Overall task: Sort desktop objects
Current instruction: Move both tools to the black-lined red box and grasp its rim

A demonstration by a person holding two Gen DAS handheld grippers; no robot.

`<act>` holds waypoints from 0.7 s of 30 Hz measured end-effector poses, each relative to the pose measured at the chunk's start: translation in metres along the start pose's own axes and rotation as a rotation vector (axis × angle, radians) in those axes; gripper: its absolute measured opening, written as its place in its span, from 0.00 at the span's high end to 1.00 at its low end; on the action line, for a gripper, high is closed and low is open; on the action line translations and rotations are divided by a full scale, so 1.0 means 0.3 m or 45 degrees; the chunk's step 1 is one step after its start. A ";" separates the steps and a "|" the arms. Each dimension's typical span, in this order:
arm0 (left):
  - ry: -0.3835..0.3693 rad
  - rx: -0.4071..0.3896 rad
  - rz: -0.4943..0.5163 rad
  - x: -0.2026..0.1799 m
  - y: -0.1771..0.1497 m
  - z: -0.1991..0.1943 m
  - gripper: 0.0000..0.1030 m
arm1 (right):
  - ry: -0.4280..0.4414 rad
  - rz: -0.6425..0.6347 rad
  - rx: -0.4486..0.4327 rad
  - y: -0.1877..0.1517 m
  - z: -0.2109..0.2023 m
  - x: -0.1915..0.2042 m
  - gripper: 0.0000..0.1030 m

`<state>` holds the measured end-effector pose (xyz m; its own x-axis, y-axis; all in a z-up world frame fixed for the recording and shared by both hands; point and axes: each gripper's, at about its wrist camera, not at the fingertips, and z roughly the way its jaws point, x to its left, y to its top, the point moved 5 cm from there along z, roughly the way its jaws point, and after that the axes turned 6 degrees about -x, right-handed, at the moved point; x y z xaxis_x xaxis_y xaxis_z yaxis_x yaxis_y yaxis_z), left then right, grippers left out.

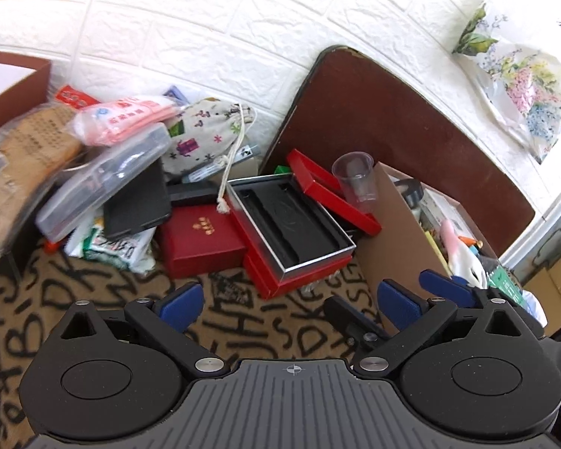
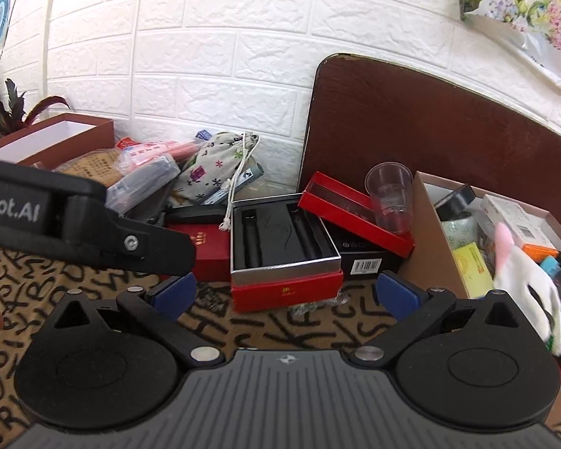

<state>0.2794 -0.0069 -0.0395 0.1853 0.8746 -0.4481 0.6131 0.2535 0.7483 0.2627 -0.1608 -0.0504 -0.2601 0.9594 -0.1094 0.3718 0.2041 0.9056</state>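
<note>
A drawstring pouch [image 1: 202,131] is seen atop the clutter on the left, an open red box [image 1: 291,224] in the middle, a cardboard box [image 1: 400,232] at right. Both the left gripper [image 1: 288,301] and right gripper [image 2: 284,293] are held spread wide, empty, above the lettered cloth [image 1: 250,321].

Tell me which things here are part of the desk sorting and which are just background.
Job: open red box, red lid, plastic cup, cloth pouch, small red box, cardboard box, left gripper and right gripper, both open.

Background: brick wall, brown board, floral bag, plant.
</note>
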 end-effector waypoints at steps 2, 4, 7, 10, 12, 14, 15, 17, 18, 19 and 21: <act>-0.042 0.032 -0.020 0.001 0.006 0.050 0.02 | 0.013 0.000 0.020 -0.008 0.043 -0.008 0.00; -0.062 0.071 -0.040 0.003 0.007 0.103 0.05 | 0.005 -0.002 0.034 -0.018 0.084 -0.015 0.00; -0.074 0.104 -0.048 0.010 0.012 0.168 0.08 | -0.013 -0.010 0.044 -0.031 0.137 -0.013 0.00; -0.096 0.120 -0.061 0.019 0.025 0.216 0.09 | -0.030 -0.002 0.055 -0.040 0.189 -0.018 0.00; -0.120 0.131 -0.069 0.023 0.033 0.242 0.09 | -0.032 0.006 0.061 -0.044 0.221 -0.023 0.00; -0.117 0.137 -0.071 0.029 0.043 0.269 0.11 | -0.022 0.017 0.056 -0.045 0.245 -0.028 0.00; -0.112 0.142 -0.075 0.033 0.046 0.284 0.12 | -0.011 0.027 0.049 -0.042 0.253 -0.031 0.00; -0.105 0.162 -0.091 0.044 0.048 0.317 0.17 | 0.006 0.041 0.041 -0.037 0.267 -0.037 0.00; -0.103 0.175 -0.101 0.050 0.046 0.332 0.18 | 0.017 0.048 0.041 -0.035 0.275 -0.040 0.00; -0.105 0.189 -0.114 0.057 0.044 0.344 0.22 | 0.023 0.053 0.051 -0.035 0.283 -0.042 0.00; -0.105 0.213 -0.143 0.071 0.037 0.366 0.27 | 0.056 0.063 0.059 -0.037 0.292 -0.042 0.00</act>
<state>0.3743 -0.0308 -0.0945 0.1669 0.8063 -0.5675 0.7509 0.2690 0.6031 0.3398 -0.1581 -0.0949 -0.2788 0.9592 -0.0462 0.4259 0.1666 0.8893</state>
